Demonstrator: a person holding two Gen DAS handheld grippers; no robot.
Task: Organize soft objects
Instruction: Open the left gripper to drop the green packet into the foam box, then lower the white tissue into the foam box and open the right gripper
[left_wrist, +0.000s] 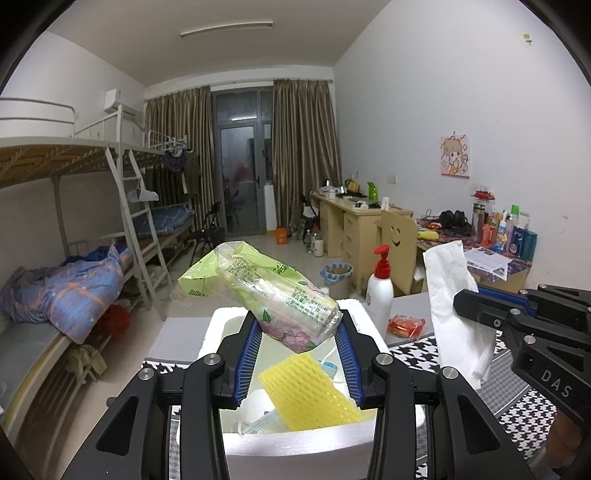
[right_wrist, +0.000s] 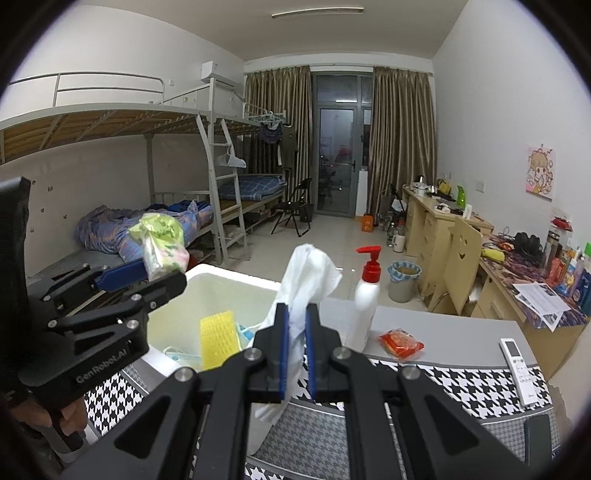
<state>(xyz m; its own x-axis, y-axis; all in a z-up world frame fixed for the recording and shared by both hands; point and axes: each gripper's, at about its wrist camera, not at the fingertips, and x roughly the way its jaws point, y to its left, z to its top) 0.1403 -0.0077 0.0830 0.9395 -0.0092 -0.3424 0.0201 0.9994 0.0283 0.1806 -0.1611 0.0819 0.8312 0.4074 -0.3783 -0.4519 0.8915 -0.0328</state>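
We are gripping a tissue pack (left_wrist: 258, 291) in our left gripper (left_wrist: 299, 354), holding it tilted in the air over the foam box (left_wrist: 295, 446). A yellow sponge (left_wrist: 310, 391) and a mask (right_wrist: 184, 356) are lying inside the box. Our right gripper (right_wrist: 296, 354) is clamping a white tissue (right_wrist: 306, 273), raised just right of the box. A pump bottle (right_wrist: 365, 295) and a red packet (right_wrist: 400, 343) are sitting farther right on the table (right_wrist: 454, 332).
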